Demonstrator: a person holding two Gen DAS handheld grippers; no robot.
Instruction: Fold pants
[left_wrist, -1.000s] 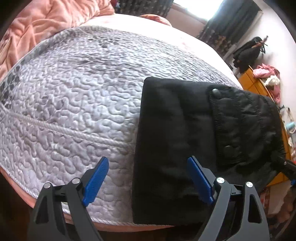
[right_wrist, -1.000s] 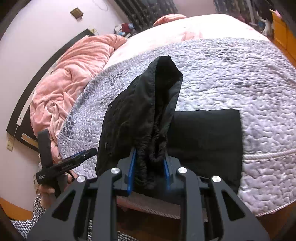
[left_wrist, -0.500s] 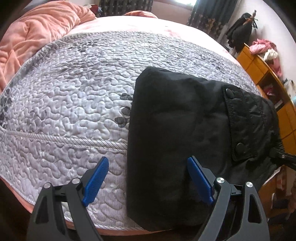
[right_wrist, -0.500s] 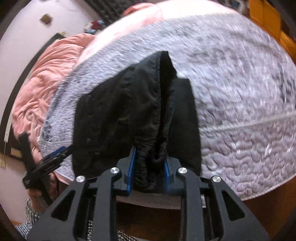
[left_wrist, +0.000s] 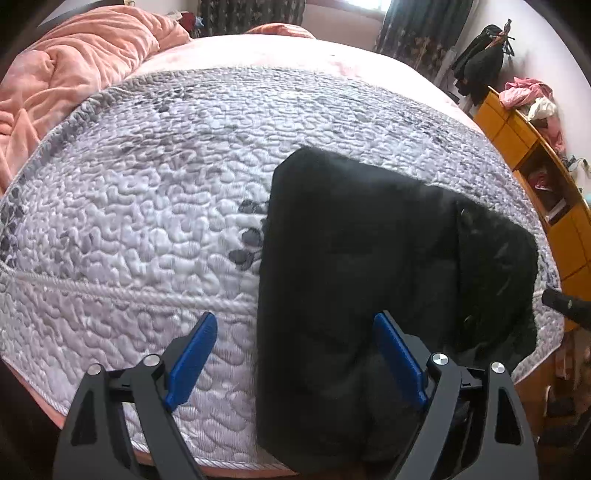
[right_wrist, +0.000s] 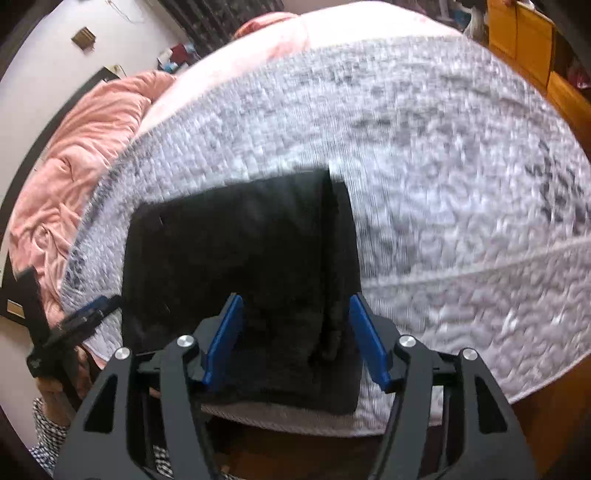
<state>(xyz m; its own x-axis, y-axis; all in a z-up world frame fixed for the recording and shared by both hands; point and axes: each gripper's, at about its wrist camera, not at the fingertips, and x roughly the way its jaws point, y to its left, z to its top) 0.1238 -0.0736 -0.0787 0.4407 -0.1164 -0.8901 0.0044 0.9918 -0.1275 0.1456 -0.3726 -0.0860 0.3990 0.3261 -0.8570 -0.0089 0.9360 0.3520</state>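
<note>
The black pants (left_wrist: 354, 288) lie folded into a flat block at the near edge of the grey quilted bedspread (left_wrist: 147, 206). My left gripper (left_wrist: 295, 354) is open and empty, its right blue pad over the pants' near left part. In the right wrist view the pants (right_wrist: 240, 251) lie flat, and my right gripper (right_wrist: 295, 336) is open above their near edge, holding nothing. The left gripper also shows at the left of that view (right_wrist: 81, 317). The right gripper's tip shows at the right edge of the left wrist view (left_wrist: 565, 304).
A rumpled pink blanket (left_wrist: 66, 74) lies at the far left of the bed. An orange wooden cabinet (left_wrist: 546, 192) with clothes on it stands to the right of the bed. The bedspread's corded edge (left_wrist: 221, 461) runs just below the grippers.
My right gripper has opened and let go of the lifted pants layer, which now lies flat on the rest. The left gripper stayed open and shifted a little.
</note>
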